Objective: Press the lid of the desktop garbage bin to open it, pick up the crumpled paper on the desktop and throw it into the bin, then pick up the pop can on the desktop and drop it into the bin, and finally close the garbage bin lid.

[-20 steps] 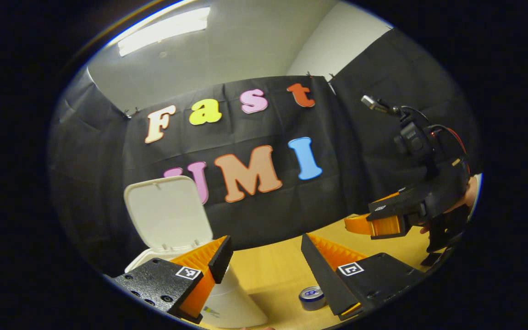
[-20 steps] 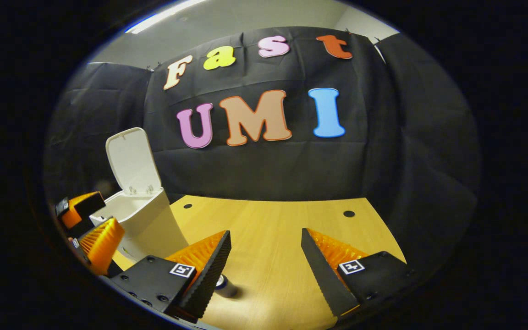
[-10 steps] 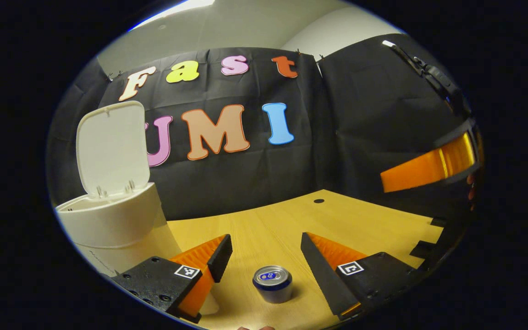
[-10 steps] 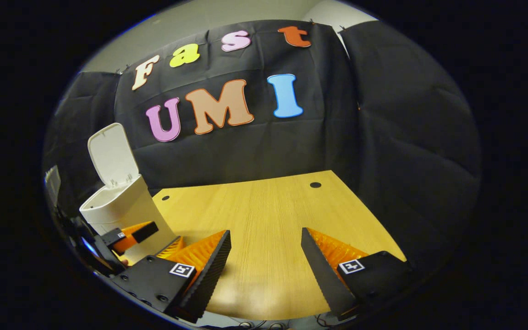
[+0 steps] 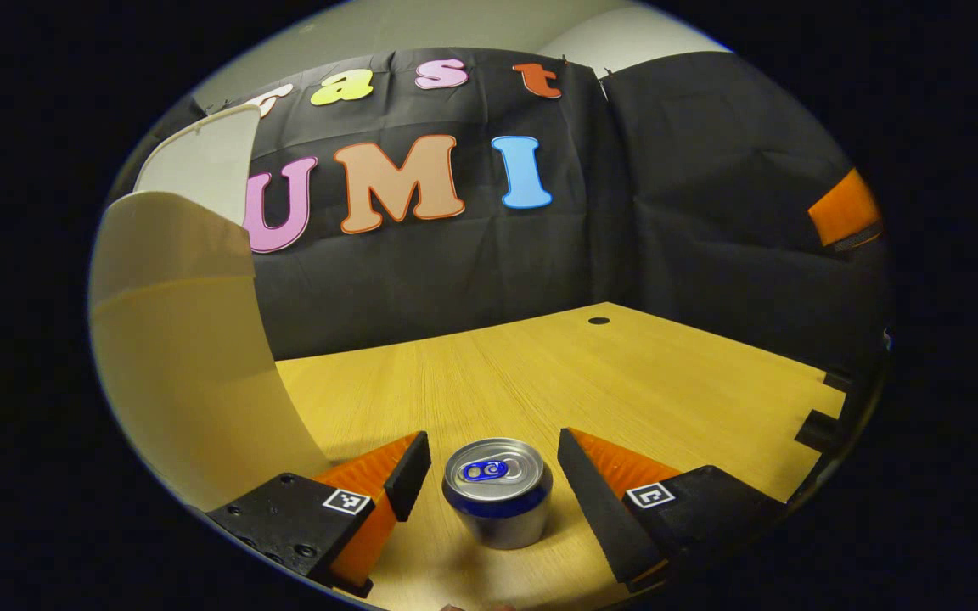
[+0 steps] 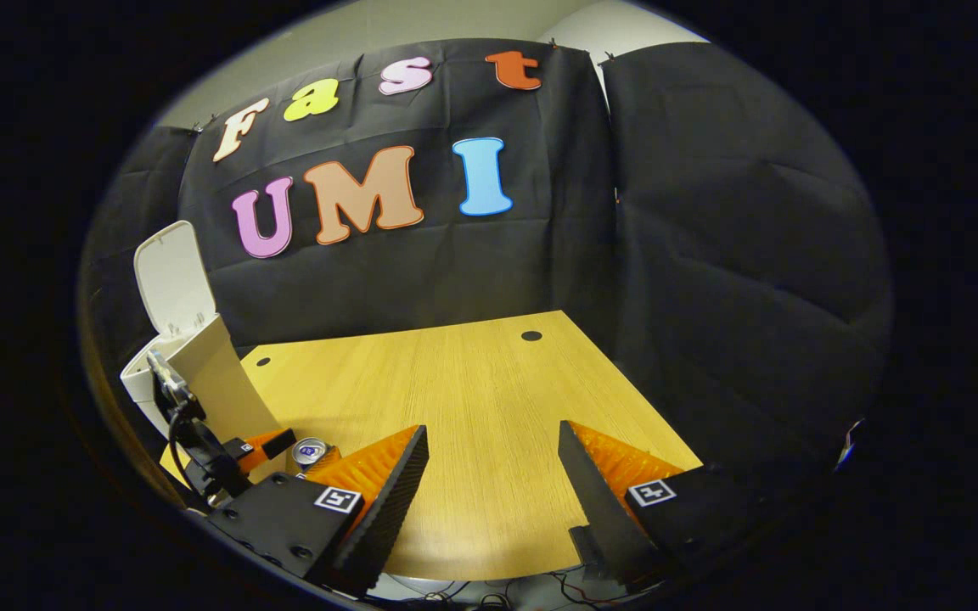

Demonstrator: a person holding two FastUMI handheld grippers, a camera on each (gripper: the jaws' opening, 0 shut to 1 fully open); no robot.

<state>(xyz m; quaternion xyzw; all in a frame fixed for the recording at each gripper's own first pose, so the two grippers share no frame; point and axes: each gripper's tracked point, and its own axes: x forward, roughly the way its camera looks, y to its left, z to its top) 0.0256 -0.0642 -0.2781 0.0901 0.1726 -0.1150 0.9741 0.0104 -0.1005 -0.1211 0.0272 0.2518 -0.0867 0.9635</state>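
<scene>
Two fingers, left hand-held gripper (image 5: 493,475): I have them spread wide, one on each side of the pop can (image 5: 497,490), with a gap on both sides and nothing gripped.
Pop can: upright on the table (image 5: 625,382), pull-tab end up, between those fingers and just right of the bin; in the right gripper view I see it (image 6: 311,451) near the bin's foot.
Garbage bin (image 5: 183,365): close on the left, white, lid (image 6: 173,276) swung up toward the far wall.
Right hand-held gripper (image 6: 493,475): parted wide, empty, over bare wood at the near edge of the table.
Crumpled paper: I think it is inside the bin, but I cannot see into it from here.
Far right of the left gripper view: an orange part (image 5: 844,210), likely of the right hand-held gripper.
</scene>
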